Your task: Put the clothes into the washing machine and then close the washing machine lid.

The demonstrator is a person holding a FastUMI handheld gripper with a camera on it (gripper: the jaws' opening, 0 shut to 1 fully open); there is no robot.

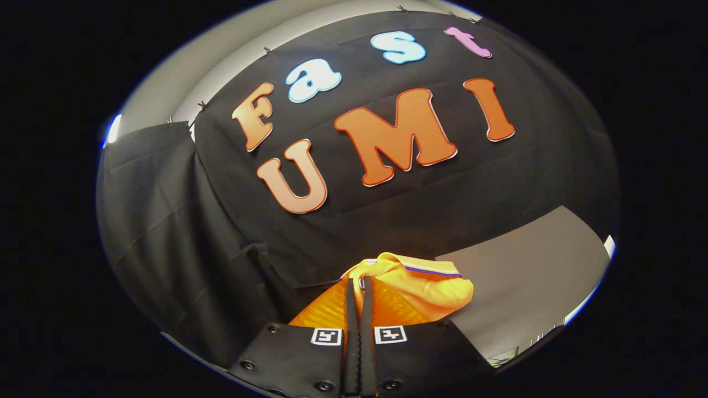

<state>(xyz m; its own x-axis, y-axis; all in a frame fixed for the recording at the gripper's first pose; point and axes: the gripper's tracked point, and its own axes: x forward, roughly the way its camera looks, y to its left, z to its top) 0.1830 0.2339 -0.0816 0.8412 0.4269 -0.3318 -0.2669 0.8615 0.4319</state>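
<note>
Between the two fingers, which press nearly together, the gripper (pixel 358 287) pinches a fold of an orange garment (pixel 426 284), so it is clamped on the cloth. From the fingertips the garment bunches out toward 2 o'clock, showing a collar edge with a dark stripe. Beyond it, at about 3 o'clock, lies a grey surface (pixel 531 271), and black cloth (pixel 182 243) hangs behind everything.
</note>
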